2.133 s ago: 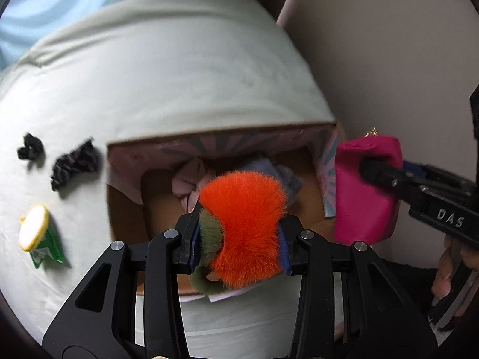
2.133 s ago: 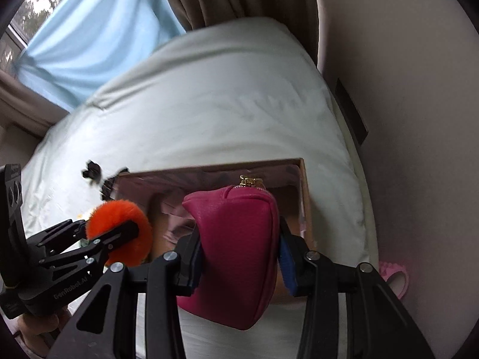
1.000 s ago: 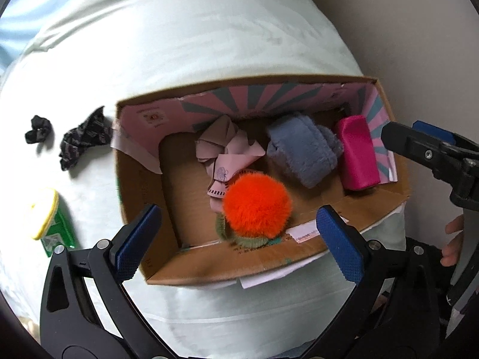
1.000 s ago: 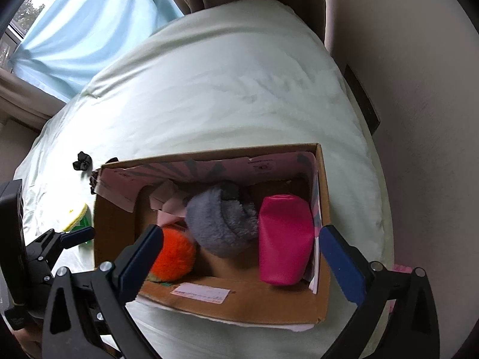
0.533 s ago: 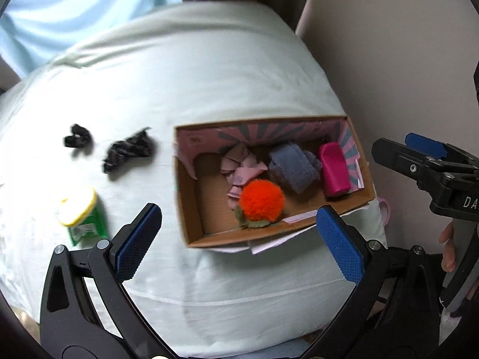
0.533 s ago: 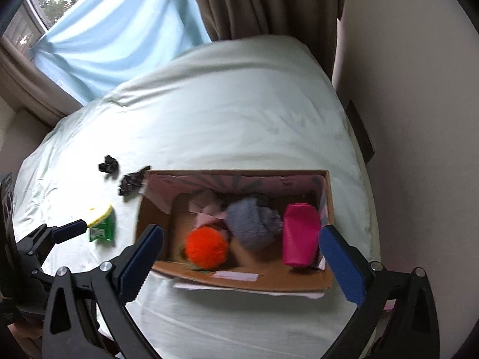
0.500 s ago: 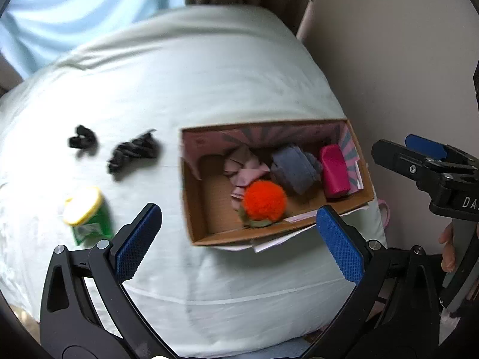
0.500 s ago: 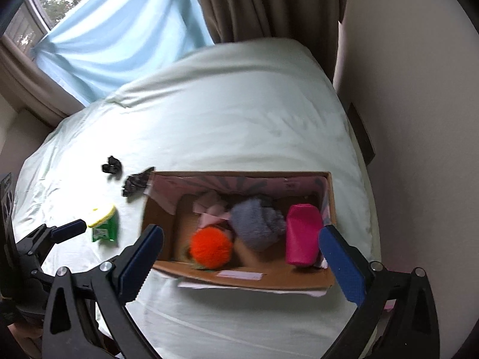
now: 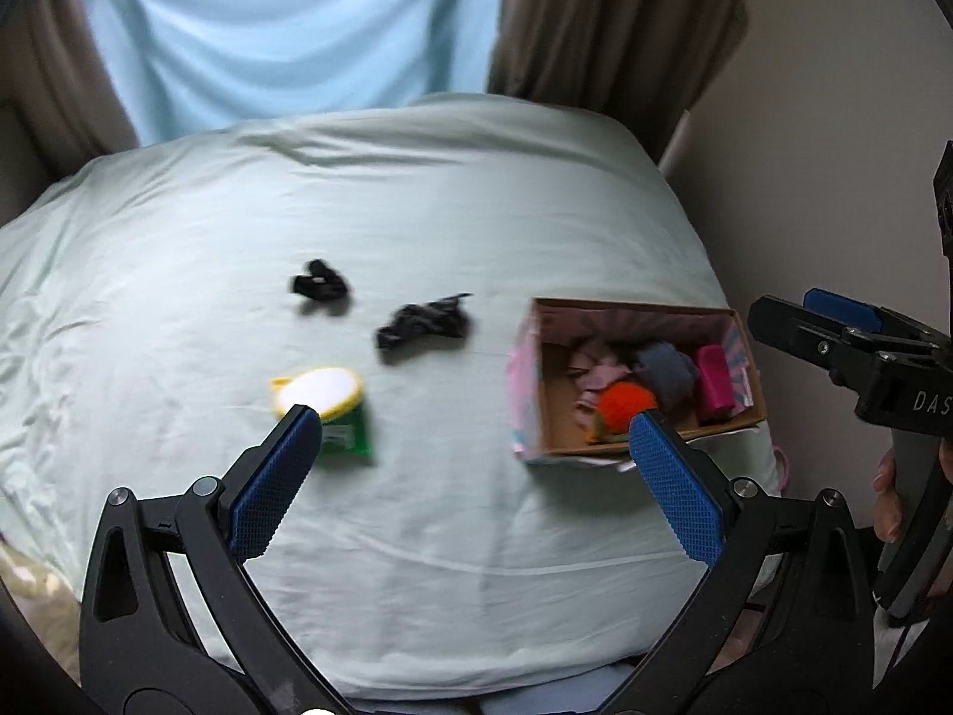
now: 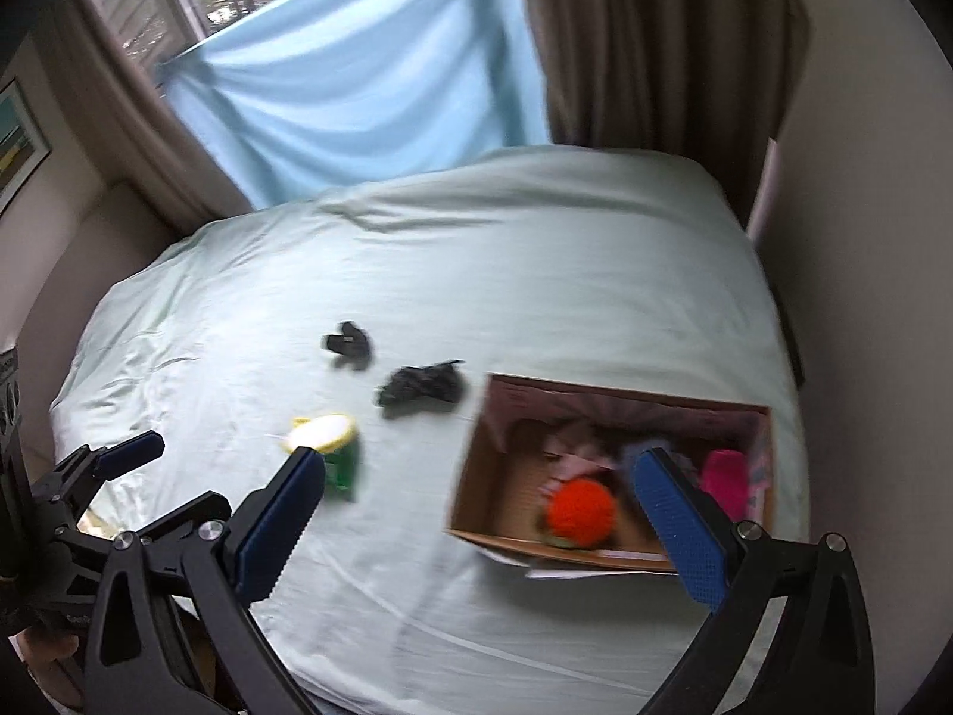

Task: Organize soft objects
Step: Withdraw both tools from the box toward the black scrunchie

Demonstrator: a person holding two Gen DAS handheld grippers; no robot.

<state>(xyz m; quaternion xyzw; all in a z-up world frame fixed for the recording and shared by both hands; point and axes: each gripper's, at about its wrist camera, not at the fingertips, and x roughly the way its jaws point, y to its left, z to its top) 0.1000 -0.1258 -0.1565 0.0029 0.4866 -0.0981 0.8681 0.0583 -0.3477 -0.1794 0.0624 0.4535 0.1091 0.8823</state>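
Observation:
A cardboard box (image 9: 738, 414) (image 10: 506, 539) sits at the bed's right edge. It holds an orange pom-pom (image 9: 622, 407) (image 10: 581, 506), a grey fuzzy item (image 9: 664, 366), a pink pouch (image 9: 715, 381) (image 10: 723, 476) and pink cloth (image 9: 589, 372). Two black fabric pieces (image 9: 318, 287) (image 9: 423, 325) (image 10: 351, 345) (image 10: 420, 387) and a green packet with a yellow-rimmed white lid (image 9: 327, 405) (image 10: 330, 447) lie on the sheet to the box's left. My left gripper (image 9: 470, 435) and right gripper (image 10: 476, 479) are open and empty, held high above the bed's near side.
The pale green bed (image 9: 447, 208) (image 10: 506, 250) is bordered by a wall on the right. A blue curtain (image 10: 357, 77) and brown drapes (image 10: 643, 42) hang behind it. A pink slipper (image 9: 781, 468) lies by the bed's right side.
Both grippers let go of the pom-pom and the pink pouch into the box, then drew back, up and left, so the whole bed shows now.

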